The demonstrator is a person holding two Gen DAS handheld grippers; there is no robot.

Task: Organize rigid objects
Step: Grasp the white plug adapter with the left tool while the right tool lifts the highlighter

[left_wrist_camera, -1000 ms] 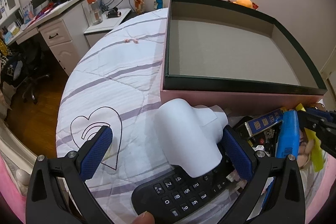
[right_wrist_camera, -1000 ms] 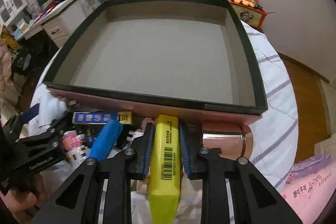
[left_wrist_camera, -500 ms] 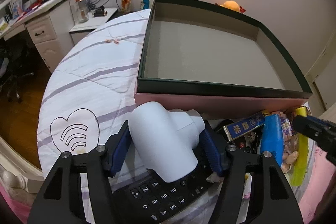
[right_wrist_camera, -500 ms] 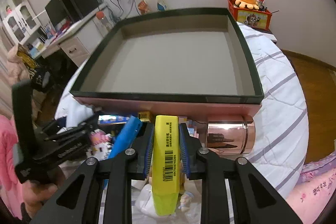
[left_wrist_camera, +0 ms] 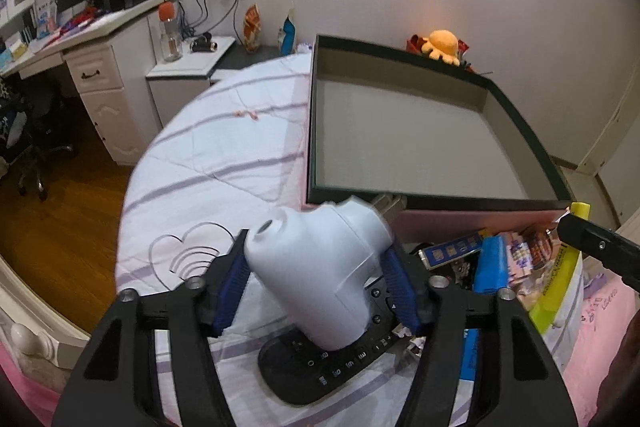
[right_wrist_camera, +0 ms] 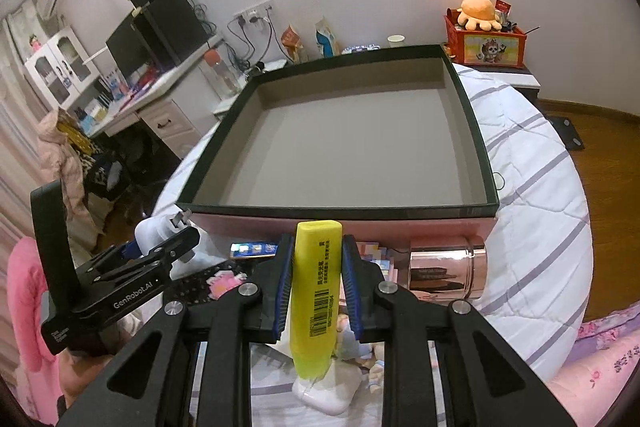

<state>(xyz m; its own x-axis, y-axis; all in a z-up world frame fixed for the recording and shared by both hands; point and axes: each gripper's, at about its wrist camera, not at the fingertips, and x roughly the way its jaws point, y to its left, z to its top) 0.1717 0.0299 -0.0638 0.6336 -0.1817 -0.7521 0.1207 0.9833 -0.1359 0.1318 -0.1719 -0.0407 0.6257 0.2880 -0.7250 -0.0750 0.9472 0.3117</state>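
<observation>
My left gripper (left_wrist_camera: pixel 316 267) is shut on a white plug adapter (left_wrist_camera: pixel 320 267) and holds it lifted above a black calculator (left_wrist_camera: pixel 320 367), just before the box's near left corner. My right gripper (right_wrist_camera: pixel 316 259) is shut on a yellow highlighter (right_wrist_camera: pixel 318 291), raised in front of the box's near wall. The big empty box (right_wrist_camera: pixel 340 205) has a dark green rim, pink outer walls and a grey floor; it also shows in the left wrist view (left_wrist_camera: pixel 420 201). The left gripper shows in the right wrist view (right_wrist_camera: pixel 160 259).
A pile of small items lies before the box: a blue case (left_wrist_camera: pixel 490 263), a blue-yellow battery pack (left_wrist_camera: pixel 452 249), a rose-gold can (right_wrist_camera: pixel 446 273), a white case (right_wrist_camera: pixel 324 393). The bed edge falls to a wooden floor at the left; desk and nightstand beyond.
My left gripper closed on the white adapter and lifted it off the calculator, tilting it. My right gripper rose with the highlighter, away from the pile.
</observation>
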